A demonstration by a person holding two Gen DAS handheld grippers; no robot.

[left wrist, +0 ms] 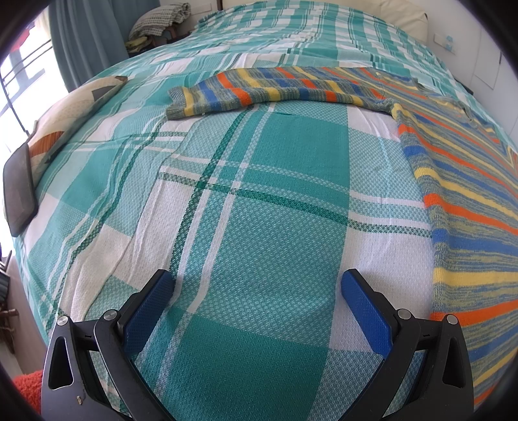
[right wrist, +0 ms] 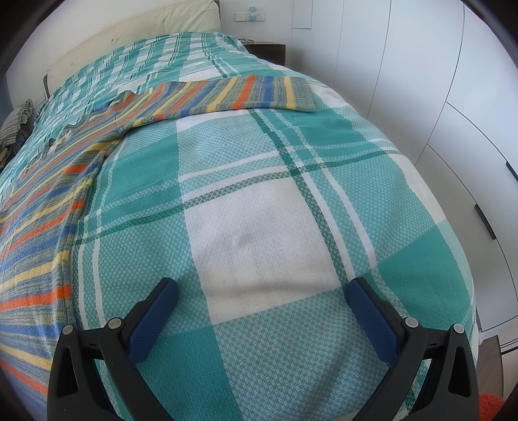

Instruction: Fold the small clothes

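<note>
A striped knit sweater [left wrist: 469,200] in orange, blue, yellow and grey lies flat on the bed, its body at the right of the left wrist view and one sleeve [left wrist: 259,90] stretched out to the left. In the right wrist view the sweater [right wrist: 42,207] lies at the left, with the other sleeve [right wrist: 252,92] stretched to the right. My left gripper [left wrist: 257,281] is open and empty above the bedspread, left of the sweater's body. My right gripper [right wrist: 262,290] is open and empty above the bedspread, right of the body.
The bed has a teal and white plaid bedspread [left wrist: 259,200]. A patterned cushion [left wrist: 68,119] and a dark flat tablet-like slab [left wrist: 19,191] lie at its left edge. White wardrobe doors [right wrist: 453,107] stand right of the bed. A headboard [right wrist: 145,29] is at the far end.
</note>
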